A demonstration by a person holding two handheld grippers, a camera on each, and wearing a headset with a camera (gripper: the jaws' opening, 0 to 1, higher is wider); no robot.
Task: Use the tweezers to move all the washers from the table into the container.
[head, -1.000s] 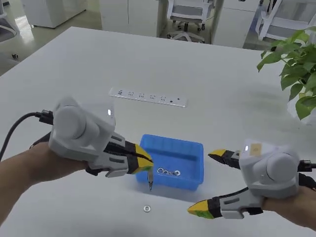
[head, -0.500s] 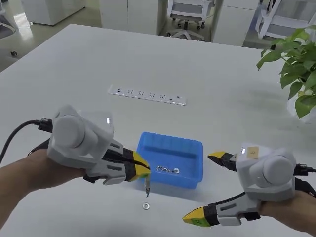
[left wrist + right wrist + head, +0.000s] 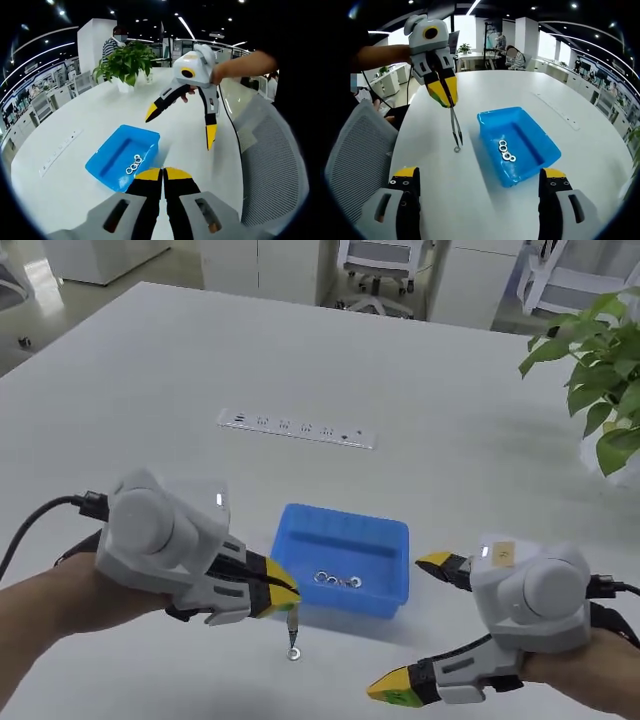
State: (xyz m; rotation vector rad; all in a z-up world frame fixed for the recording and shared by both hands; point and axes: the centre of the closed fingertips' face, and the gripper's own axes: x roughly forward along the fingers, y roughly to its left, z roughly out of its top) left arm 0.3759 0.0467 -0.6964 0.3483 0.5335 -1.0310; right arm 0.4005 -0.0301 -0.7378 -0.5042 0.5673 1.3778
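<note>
Left gripper [image 3: 280, 598], jaws clamped on the tweezers [image 3: 292, 625], had dropped within the last second to bring the tips just above the lone washer [image 3: 294, 653] beneath it, likely the last pick; container [image 3: 345, 535] just beyond it, right gripper [image 3: 405, 626] spread wide, idle.

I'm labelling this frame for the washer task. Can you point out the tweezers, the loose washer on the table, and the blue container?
tweezers [image 3: 455, 122]: right gripper view, middle of the shaft.
washer [image 3: 456, 149]: right gripper view, on its ring.
blue container [image 3: 526, 131]: right gripper view, bare part of its floor.
</note>
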